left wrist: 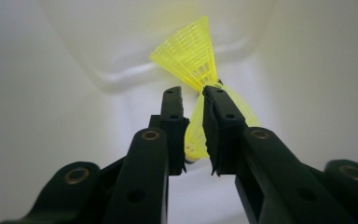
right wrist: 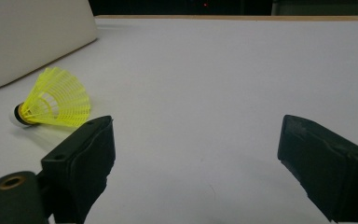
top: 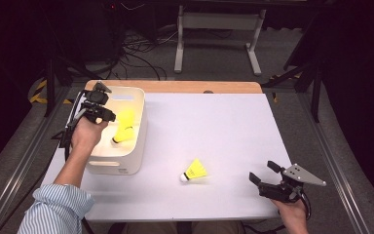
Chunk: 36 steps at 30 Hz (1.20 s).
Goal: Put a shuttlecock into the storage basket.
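Table: white top [top: 224,126], white plastic bin [top: 136,146] at its left.
Loose yellow plastic shuttlecock [top: 195,171]: lies flat, at ten o'clock from right gripper [top: 264,171], cork pointing left.
Right gripper: wide open, holds nothing, nearer hand.
Left gripper [top: 97,90]: in the bin, slightly open, a second yellow shuttlecock [left wrist: 193,58] between its jaws.

No text, label, brand, number or sign can be read anywhere in the three views.
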{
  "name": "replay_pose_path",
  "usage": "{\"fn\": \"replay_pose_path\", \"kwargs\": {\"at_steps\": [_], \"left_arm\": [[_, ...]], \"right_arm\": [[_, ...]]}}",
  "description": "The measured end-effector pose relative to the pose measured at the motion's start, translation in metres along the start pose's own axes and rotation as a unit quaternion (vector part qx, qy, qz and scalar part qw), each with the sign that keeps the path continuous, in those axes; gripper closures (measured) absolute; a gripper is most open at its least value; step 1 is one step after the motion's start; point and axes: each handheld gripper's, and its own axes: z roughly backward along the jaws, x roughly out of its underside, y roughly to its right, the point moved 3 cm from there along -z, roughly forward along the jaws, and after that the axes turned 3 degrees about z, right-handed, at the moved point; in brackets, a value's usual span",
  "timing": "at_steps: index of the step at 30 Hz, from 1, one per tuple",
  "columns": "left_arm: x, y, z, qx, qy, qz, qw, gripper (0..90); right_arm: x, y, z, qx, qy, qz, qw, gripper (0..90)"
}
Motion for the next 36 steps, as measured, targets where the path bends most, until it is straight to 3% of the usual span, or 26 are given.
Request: {"fn": "replay_pose_path", "kwargs": {"at_steps": [7,15,36], "left_arm": [[0.001,0.002,0.003,-0.001,0.005,0.0,1.0,59.2],[0.001,0.004,0.007,0.001,0.011,0.0,0.9999,47.1],[0.002,0.011,0.019,0.005,0.032,-0.01,0.9994,34.9]], "right_arm": [[0.0,0.0,0.0,0.0,0.0,0.0,1.0,11.9],[0.0,0.0,0.0,0.0,-0.001,-0.001,1.0,11.9],[0.0,0.0,0.0,0.0,-0.001,0.0,1.0,11.9]]}}
